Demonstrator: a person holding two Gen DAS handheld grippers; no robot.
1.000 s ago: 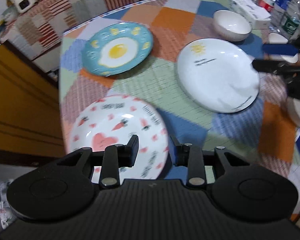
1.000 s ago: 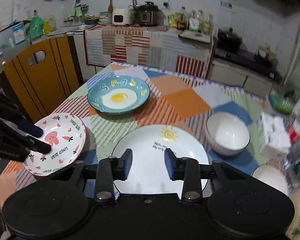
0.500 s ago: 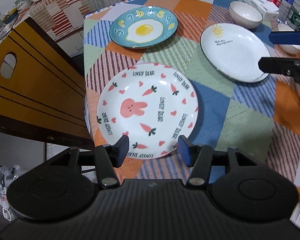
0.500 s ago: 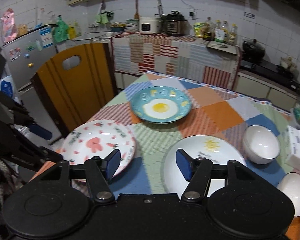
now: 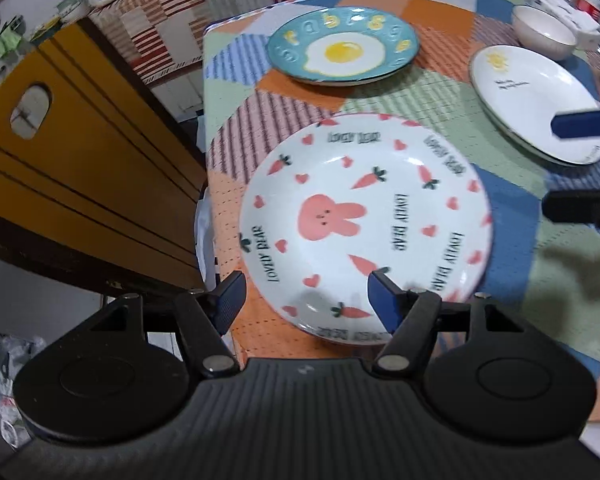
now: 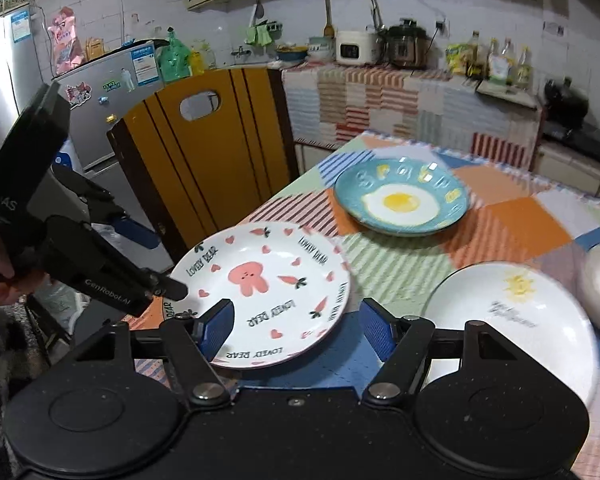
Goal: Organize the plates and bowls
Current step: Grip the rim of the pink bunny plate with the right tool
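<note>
My left gripper (image 5: 304,300) has just been widening its jaws over the rabbit plate (image 5: 364,224); the right gripper's (image 6: 296,328) have too, both empty. The plate lies flat at the desk (image 5: 500,320) corner; I risk nudging it off. Round, no long axis; the rabbit's ears point toward the sun plate (image 5: 536,100).
</note>
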